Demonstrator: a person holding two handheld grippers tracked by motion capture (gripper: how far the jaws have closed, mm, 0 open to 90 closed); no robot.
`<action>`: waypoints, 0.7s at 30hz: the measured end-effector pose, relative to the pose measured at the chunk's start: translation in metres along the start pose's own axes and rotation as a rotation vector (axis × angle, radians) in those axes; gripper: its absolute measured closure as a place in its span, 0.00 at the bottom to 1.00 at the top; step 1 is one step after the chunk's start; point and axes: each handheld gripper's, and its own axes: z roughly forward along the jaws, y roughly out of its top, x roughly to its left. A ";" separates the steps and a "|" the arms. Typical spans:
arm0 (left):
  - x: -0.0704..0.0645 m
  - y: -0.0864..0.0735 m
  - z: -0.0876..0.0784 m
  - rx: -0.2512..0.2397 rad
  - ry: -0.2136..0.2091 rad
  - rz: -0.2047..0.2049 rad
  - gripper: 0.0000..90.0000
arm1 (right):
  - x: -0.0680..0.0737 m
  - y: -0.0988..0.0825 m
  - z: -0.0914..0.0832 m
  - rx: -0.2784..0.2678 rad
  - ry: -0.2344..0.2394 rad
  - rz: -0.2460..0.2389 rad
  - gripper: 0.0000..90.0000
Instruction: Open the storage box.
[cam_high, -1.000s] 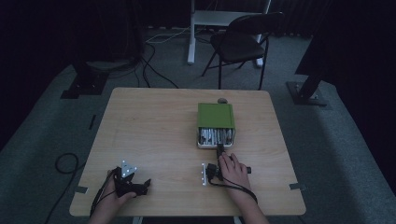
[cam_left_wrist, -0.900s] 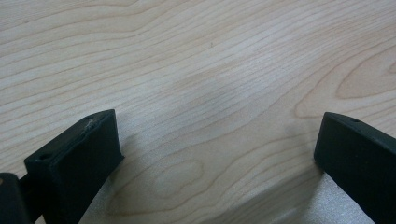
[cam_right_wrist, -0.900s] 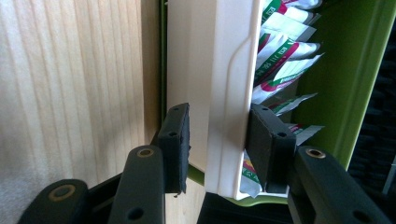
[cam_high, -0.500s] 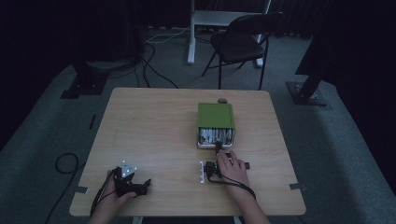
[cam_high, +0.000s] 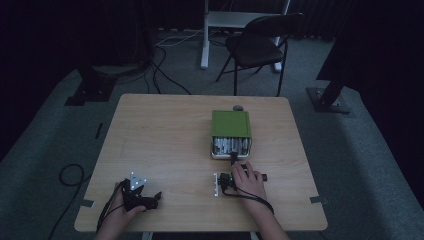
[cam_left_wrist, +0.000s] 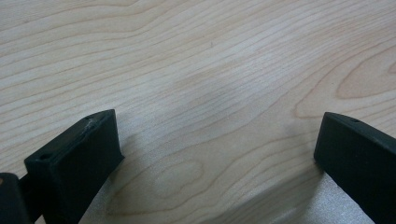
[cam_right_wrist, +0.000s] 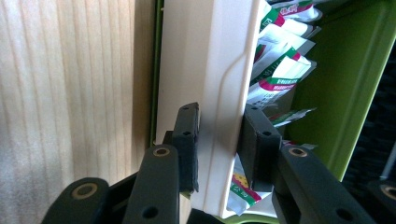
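Green box (cam_high: 230, 123) with a white front wall (cam_right_wrist: 212, 93), red-and-green printed packets (cam_right_wrist: 275, 74) inside, on a pale wood-grain table (cam_high: 160, 145).

left gripper (cam_left_wrist: 215, 154) over bare wooden table (cam_left_wrist: 210, 70), two black jaws rising from bottom corners, set wide apart, nothing between them. left jaw thick, blocky, small hole on top face, pale scuff at upper edge, tip close to or on wood, contact unclear. right jaw cut off by frame edge, small hole near top. light wood grain in long wavy lines, oval knot figure at right, another low between jaws. soft shadow under both jaws
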 end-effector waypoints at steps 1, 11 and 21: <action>0.000 0.000 0.000 0.000 0.000 0.000 0.01 | 0.000 0.000 -0.001 0.002 0.004 -0.001 0.78; 0.000 0.000 0.000 0.000 0.000 0.000 0.01 | 0.001 0.000 -0.007 -0.009 0.000 0.008 0.78; 0.000 0.000 0.000 0.000 0.000 0.000 0.01 | 0.004 0.000 -0.016 -0.011 0.001 -0.001 0.78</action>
